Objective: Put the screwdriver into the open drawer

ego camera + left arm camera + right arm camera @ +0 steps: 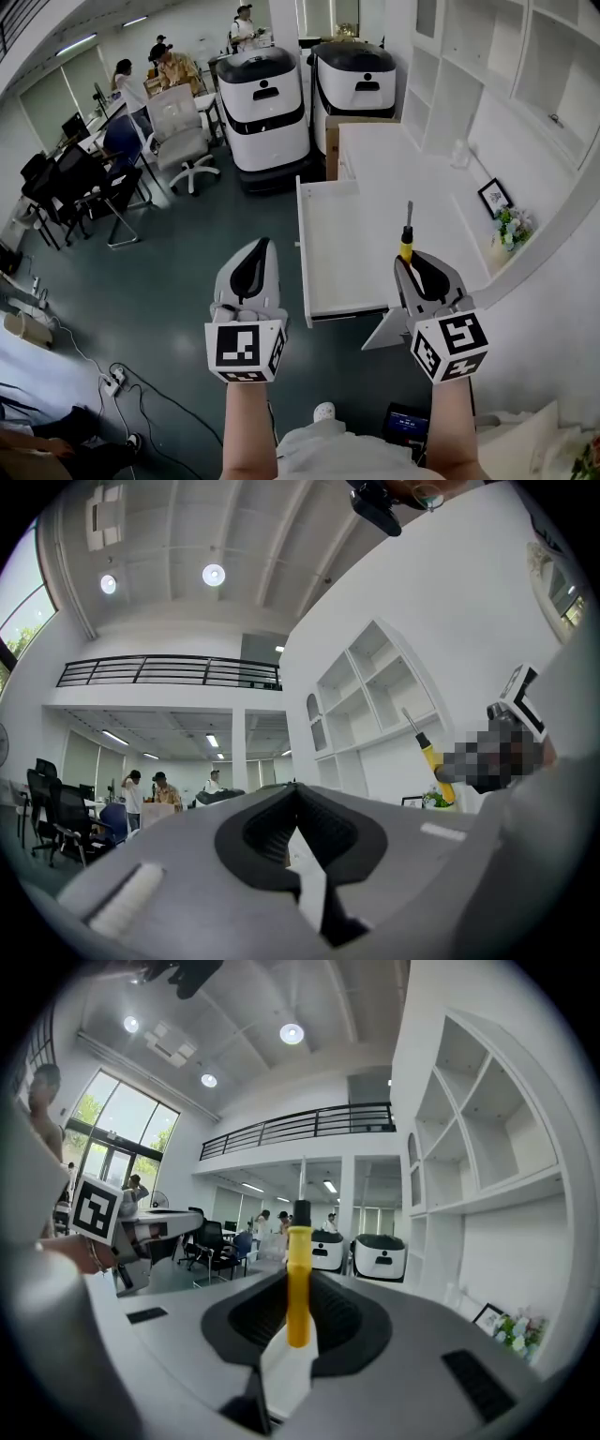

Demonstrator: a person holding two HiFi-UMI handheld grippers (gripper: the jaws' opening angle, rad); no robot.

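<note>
Teal floor flanks the white open drawer; my right gripper pinches the yellow-handled screwdriver by its butt, so it could pivot out and miss; left gripper closed, empty.

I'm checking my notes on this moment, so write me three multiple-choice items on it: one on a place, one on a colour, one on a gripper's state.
1. Where is the screwdriver?
A) on the floor
B) in the right gripper
C) on a shelf

2. What colour is its handle?
A) red
B) blue
C) yellow

3. How does the left gripper stand?
A) shut, empty
B) wide open
C) clamped on a cup

Answers:
1 B: the right gripper's jaws clamp the handle.
2 C: yellow shows in both gripper views.
3 A: its jaws meet with nothing between them.
</note>
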